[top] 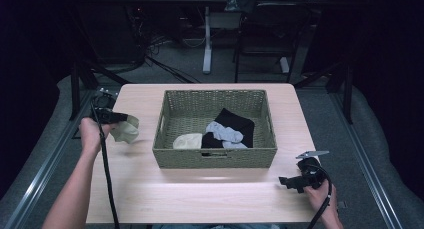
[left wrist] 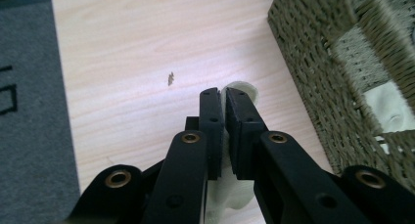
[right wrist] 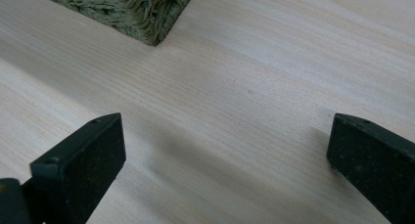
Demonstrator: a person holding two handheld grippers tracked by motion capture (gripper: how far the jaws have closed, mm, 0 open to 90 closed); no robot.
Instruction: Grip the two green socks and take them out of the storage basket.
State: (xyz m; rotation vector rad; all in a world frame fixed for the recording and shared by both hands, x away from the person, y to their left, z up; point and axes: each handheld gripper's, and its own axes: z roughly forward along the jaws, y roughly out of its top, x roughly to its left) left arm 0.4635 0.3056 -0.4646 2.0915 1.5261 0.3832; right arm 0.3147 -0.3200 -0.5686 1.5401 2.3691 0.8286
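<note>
Loosely crumpled cream sock (top: 126, 131), left claw (top: 121, 118) pinching it

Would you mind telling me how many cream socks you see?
2: one cream sock clamped in the left gripper, one inside the wicker basket. Others may be hidden.

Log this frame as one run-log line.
left gripper: shut on cream sock, left of basket | right gripper: open, holds nothing, over table | basket: cream, grey and black socks inside
</note>
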